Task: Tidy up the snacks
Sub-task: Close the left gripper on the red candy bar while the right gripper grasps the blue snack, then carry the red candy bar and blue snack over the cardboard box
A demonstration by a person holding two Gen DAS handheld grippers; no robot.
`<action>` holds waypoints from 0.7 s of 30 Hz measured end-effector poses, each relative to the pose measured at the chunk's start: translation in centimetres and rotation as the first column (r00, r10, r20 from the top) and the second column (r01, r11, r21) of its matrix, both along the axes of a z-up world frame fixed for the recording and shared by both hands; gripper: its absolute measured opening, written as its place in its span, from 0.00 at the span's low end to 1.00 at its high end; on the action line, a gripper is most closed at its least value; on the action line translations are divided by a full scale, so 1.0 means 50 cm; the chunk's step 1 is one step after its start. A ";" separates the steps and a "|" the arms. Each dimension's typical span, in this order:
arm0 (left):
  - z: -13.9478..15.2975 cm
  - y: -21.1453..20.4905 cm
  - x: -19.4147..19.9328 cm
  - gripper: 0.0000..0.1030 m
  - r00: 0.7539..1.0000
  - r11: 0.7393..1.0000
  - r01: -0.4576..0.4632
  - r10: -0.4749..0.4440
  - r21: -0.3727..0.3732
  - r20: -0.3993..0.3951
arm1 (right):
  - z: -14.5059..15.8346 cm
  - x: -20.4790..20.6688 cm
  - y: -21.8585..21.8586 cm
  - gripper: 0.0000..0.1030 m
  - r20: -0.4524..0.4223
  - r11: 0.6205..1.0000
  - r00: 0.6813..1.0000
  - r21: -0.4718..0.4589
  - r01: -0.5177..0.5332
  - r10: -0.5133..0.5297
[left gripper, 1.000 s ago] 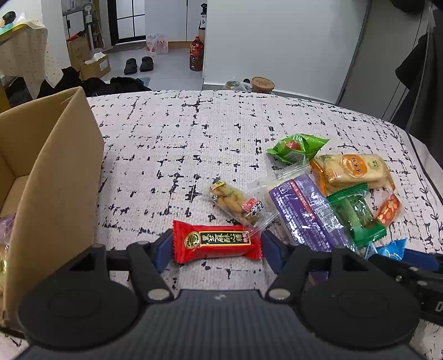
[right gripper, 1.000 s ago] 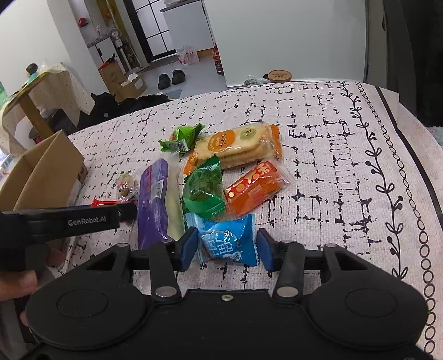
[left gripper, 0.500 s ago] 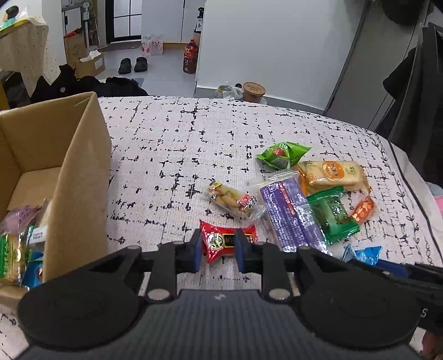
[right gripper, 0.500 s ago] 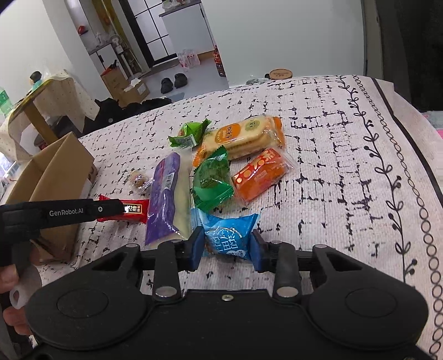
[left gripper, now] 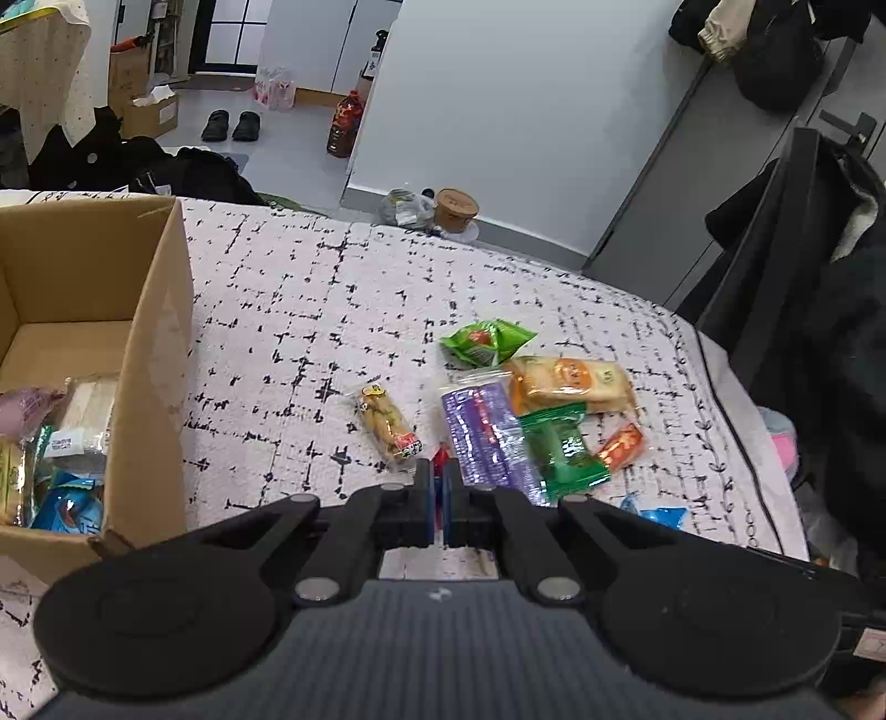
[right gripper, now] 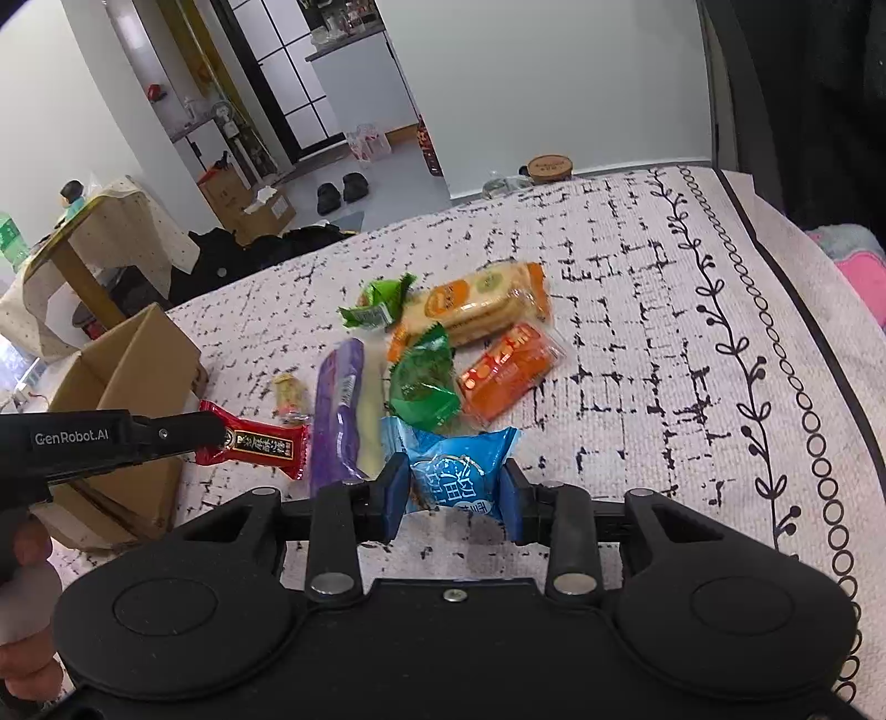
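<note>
Heads up: your left gripper (left gripper: 440,501) is clamped on just the end of the red foil snack bar (right gripper: 255,446), lifted beside the open cardboard box (left gripper: 160,354). It could slip mid-swing. Your right gripper (right gripper: 454,493) is clenched on the crinkly blue snack packet (right gripper: 459,462), sitting low over the patterned bedspread (right gripper: 637,310).

— What lies beyond the jaws?
— A pale grey wall (left gripper: 487,111) and a grey floor (left gripper: 221,105), where black slippers (left gripper: 230,124) sit before a dark-framed glass door (left gripper: 227,33).

— And off to the sides?
— Left of the jaws, a cloth-draped table (right gripper: 111,232); right of them, dark coats (left gripper: 775,50) hang near a grey door (left gripper: 720,183).
</note>
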State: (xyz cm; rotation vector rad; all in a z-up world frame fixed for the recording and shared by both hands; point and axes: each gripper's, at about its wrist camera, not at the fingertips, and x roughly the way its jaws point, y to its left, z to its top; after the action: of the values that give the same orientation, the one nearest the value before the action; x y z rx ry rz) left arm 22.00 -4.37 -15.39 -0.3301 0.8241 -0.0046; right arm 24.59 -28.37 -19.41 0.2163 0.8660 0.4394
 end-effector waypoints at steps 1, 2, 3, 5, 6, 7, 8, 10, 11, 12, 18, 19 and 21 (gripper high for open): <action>0.004 0.000 -0.002 0.01 1.000 1.000 0.001 -0.001 0.001 0.004 | 0.003 -0.001 0.002 0.33 0.004 1.000 1.000 0.002 -0.002 0.002; 0.009 0.000 -0.004 0.01 1.000 1.000 0.001 -0.001 -0.001 0.009 | 0.005 0.000 0.004 0.33 0.007 1.000 1.000 0.004 -0.003 0.003; 0.013 0.002 -0.006 0.01 1.000 1.000 0.000 0.000 -0.003 0.013 | 0.008 0.000 0.006 0.33 0.010 1.000 1.000 0.007 -0.004 0.004; 0.023 0.006 -0.010 0.01 1.000 1.000 -0.002 0.002 -0.005 0.022 | 0.014 -0.001 0.011 0.33 0.016 1.000 1.000 0.012 -0.005 0.005; 0.030 0.008 -0.012 0.01 1.000 1.000 -0.004 0.004 -0.004 0.028 | 0.018 -0.001 0.013 0.33 0.021 1.000 1.000 0.015 -0.006 0.006; 0.036 0.009 -0.014 0.01 0.999 1.000 -0.006 0.006 -0.002 0.033 | 0.022 -0.002 0.017 0.33 0.026 1.000 1.000 0.016 -0.008 0.007; 0.041 0.011 -0.016 0.01 0.999 1.000 -0.007 0.008 -0.001 0.038 | 0.026 -0.002 0.021 0.33 0.031 1.000 0.999 0.018 -0.009 0.009; 0.052 0.016 -0.020 0.01 0.999 1.000 -0.012 0.011 0.004 0.052 | 0.033 -0.001 0.030 0.33 0.040 1.000 0.999 0.023 -0.014 0.013; 0.058 0.018 -0.023 0.01 0.998 1.000 -0.014 0.014 0.007 0.060 | 0.037 -0.001 0.034 0.33 0.045 1.000 0.999 0.025 -0.016 0.015; 0.062 0.022 -0.025 0.01 0.998 1.000 -0.018 0.017 0.008 0.067 | 0.041 -0.002 0.039 0.33 0.050 0.999 0.999 0.026 -0.019 0.017; 0.084 0.051 -0.037 0.01 0.995 0.999 -0.047 0.047 0.001 0.092 | 0.061 0.001 0.072 0.33 0.077 0.999 0.996 0.026 -0.041 0.039; 0.087 0.056 -0.039 0.01 0.994 0.999 -0.052 0.052 0.000 0.095 | 0.064 0.000 0.079 0.33 0.081 0.999 0.996 0.028 -0.045 0.043; 0.094 0.068 -0.042 0.01 0.993 0.998 -0.061 0.061 -0.001 0.102 | 0.070 0.000 0.093 0.33 0.089 0.998 0.995 0.030 -0.057 0.054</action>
State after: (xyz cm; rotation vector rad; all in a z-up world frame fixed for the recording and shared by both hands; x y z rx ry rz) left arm 19.89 -0.97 -10.69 -0.3500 0.7126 0.0365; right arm 24.61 -23.71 -15.90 0.2022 0.7805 0.5114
